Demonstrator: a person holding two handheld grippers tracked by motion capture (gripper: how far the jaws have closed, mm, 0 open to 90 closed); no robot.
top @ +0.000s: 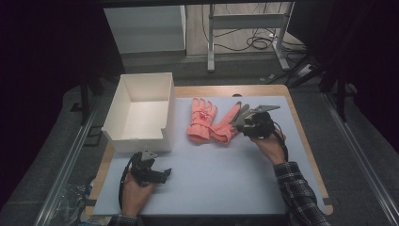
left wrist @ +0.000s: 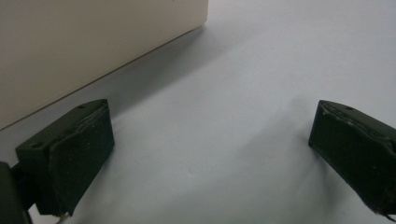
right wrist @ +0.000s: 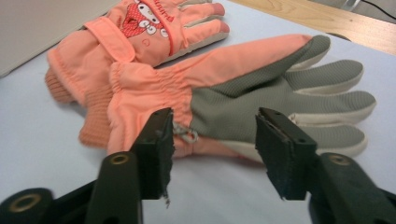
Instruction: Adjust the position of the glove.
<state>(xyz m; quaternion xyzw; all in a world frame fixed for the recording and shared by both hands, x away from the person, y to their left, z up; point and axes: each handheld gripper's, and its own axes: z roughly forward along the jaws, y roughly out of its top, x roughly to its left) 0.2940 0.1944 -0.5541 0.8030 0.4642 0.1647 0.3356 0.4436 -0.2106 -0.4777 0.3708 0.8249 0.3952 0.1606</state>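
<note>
The right gripper (right wrist: pixel 212 140) had its jaws half-spread, pinching nothing, at the palm-up glove (right wrist: pixel 243 88) – soft, light, best taken by its cuff – at the box's (top: pixel 141 110) three o'clock

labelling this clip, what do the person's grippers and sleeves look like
Both grippers are black, each with two blocky black jaws. The right gripper carries a grey three-cornered plate on top; a black cable trails from the left gripper. The sleeve is dark plaid.
</note>
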